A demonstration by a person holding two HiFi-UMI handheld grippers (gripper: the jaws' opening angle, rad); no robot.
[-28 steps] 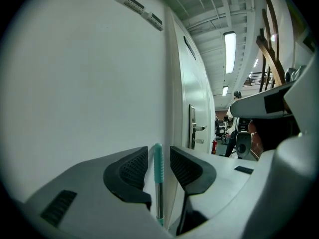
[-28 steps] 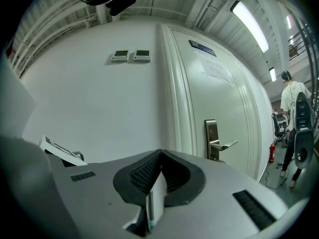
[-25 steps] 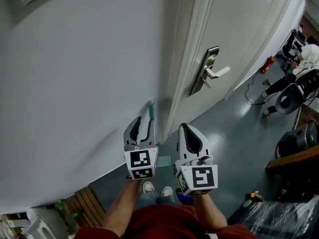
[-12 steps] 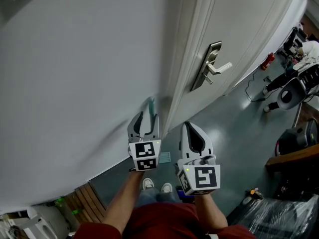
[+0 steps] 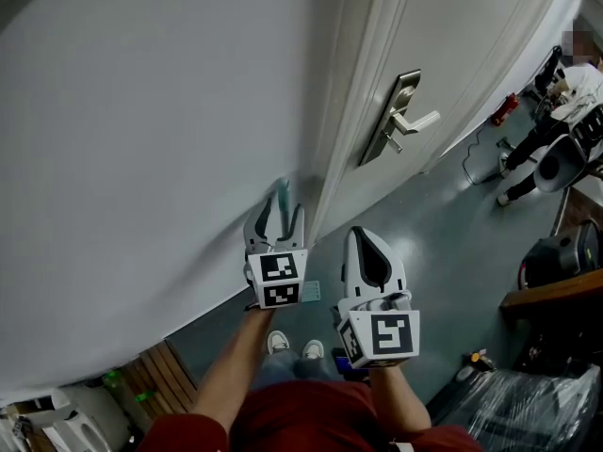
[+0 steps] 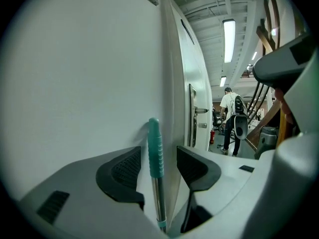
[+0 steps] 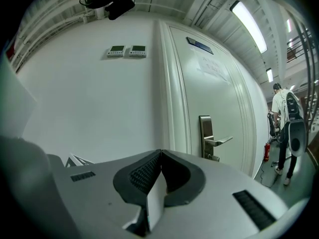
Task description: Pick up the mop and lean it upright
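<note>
Head view: my left gripper (image 5: pixel 275 217) sat near the wall (image 5: pixel 141 158), with the mop (image 5: pixel 282 196) handle upright between its jaws.

Left gripper view: those jaws had just been opening. They stood released, clear of the handle, which leaned left of the door (image 6: pixel 197 73).

Right gripper view: my right gripper (image 7: pixel 160 153) was clenched shut.
</note>
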